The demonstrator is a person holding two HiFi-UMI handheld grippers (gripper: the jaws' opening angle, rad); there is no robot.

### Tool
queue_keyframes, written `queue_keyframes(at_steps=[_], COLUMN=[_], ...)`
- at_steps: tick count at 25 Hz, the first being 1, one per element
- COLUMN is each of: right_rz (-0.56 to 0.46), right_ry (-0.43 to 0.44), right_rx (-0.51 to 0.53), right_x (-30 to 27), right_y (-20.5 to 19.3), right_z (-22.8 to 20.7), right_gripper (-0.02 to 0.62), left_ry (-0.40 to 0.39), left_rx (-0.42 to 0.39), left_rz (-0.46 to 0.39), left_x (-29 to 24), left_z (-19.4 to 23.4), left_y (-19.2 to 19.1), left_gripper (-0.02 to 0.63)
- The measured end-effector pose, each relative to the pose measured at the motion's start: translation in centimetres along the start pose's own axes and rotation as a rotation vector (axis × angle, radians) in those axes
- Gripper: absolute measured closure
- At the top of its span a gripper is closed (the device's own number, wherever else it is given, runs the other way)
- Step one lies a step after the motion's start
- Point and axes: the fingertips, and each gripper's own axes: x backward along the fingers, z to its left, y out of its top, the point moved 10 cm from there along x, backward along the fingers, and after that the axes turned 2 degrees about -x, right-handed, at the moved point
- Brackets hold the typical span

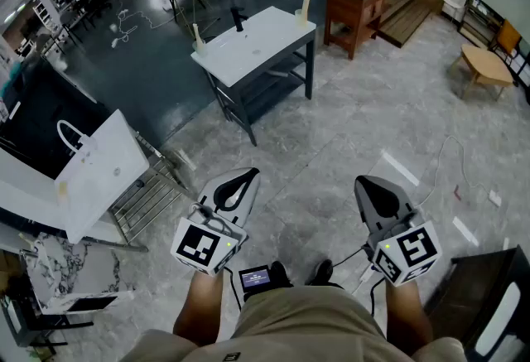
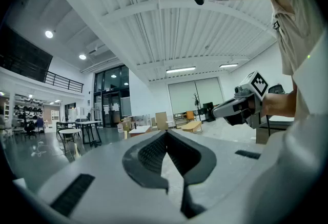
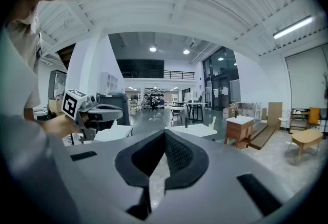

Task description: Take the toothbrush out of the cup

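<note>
Start time: left gripper (image 1: 238, 186) and right gripper (image 1: 379, 199), squeezed together and empty, are far from the white table (image 1: 257, 45); probably go there next.

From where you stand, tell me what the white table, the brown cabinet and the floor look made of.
White table: smooth matte white top, likely laminate; dark legs, probably metal.
Cabinet: reddish-brown sides, apparently wood, white top.
Floor: grey veined tiles with seams, stone or ceramic.
</note>
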Motion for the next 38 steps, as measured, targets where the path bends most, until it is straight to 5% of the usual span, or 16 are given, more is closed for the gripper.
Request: queue_keyframes(at_steps=[28,38], right_rz=[0.000,0.028], right_ry=[-0.071,-0.119], right_rx=[-0.011,0.009], right_x=[-8.8,-11.4], right_y=[0.9,1.6], right_z=[3.2,-0.1], right_gripper=[0.591,0.591], left_ry=[-0.041,-0.066], left_rx=[0.031,0.058], left_rz=[-0.039,-0.073], left_x=[0.7,-3.4], left_z=[9.3,11.7], left_y=[-3.8,-4.8], left_gripper=[0.599,0.600])
